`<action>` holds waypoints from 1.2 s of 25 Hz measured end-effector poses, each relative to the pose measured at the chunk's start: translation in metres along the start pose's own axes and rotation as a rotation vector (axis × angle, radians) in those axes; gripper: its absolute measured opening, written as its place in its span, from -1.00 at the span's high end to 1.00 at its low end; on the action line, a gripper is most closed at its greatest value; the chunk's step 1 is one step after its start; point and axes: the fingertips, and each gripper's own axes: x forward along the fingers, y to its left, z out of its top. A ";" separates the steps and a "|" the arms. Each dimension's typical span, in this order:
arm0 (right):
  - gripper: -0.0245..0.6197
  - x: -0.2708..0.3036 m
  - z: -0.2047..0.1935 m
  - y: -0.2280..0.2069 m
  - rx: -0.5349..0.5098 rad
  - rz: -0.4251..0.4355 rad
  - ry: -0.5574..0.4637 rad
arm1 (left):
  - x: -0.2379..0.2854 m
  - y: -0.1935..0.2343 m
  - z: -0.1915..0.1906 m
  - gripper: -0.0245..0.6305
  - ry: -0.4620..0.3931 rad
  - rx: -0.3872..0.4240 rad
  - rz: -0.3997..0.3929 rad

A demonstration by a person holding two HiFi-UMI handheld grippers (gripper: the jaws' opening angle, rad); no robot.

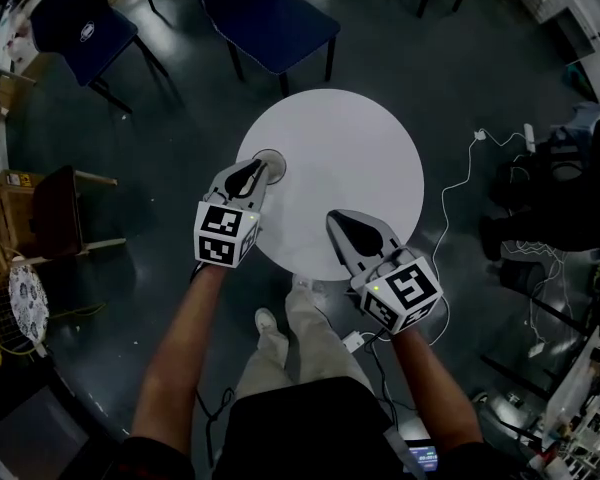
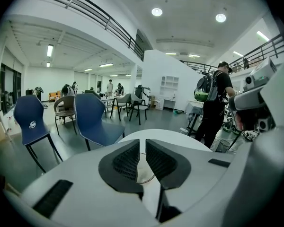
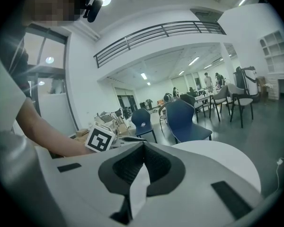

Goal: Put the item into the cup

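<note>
One cup (image 1: 275, 166), left gripper (image 1: 251, 171) above it

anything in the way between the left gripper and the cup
Nothing visible. The left gripper has its tips right at the cup on the white table, and the cup's rim shows through the slim gap between its jaws. The right gripper sits off to the side.

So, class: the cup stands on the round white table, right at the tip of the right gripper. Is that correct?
Not quite. The cup stands on the round white table at the tip of the left gripper, not the right gripper, which points at bare tabletop. The head view shows this.
</note>
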 end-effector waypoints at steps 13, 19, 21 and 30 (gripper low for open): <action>0.90 -0.036 0.058 0.048 -0.065 -0.008 -0.083 | -0.091 -0.044 0.066 0.82 -0.110 0.040 -0.047; 0.90 -0.061 0.082 0.082 -0.089 -0.015 -0.113 | -0.154 -0.067 0.099 0.84 -0.172 0.011 -0.055; 0.90 -0.066 0.090 0.102 -0.100 -0.017 -0.125 | -0.179 -0.071 0.108 0.84 -0.197 0.008 -0.059; 0.90 -0.101 0.125 0.171 -0.162 -0.019 -0.188 | -0.280 -0.098 0.148 0.84 -0.305 -0.002 -0.047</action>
